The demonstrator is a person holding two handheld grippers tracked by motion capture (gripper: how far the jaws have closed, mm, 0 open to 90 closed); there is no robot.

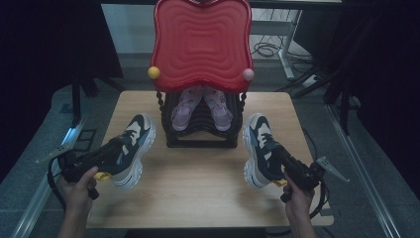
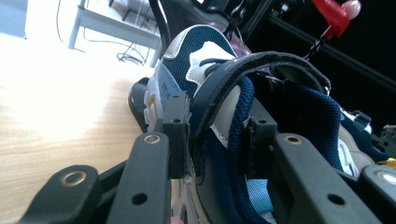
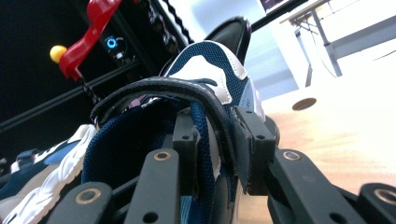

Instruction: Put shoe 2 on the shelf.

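Two navy and white sneakers are held over the wooden table (image 1: 198, 188). My left gripper (image 1: 120, 147) is shut on the collar of the left sneaker (image 1: 138, 136), which tilts with its toe toward the rack. In the left gripper view the jaws (image 2: 217, 135) pinch the side wall of the sneaker (image 2: 196, 51) beside its strap. My right gripper (image 1: 272, 156) is shut on the inner side of the right sneaker (image 1: 256, 144). The right gripper view shows its pads (image 3: 187, 135) pressing the collar of that sneaker (image 3: 205, 60).
A black shoe rack (image 1: 198, 136) stands at the table's back middle under a red wavy top (image 1: 200, 44) with a yellow knob (image 1: 154, 72) and a pink knob (image 1: 248, 74). A pair of pink shoes (image 1: 188, 106) sits on its shelf. Cables and a desk frame lie on the floor behind.
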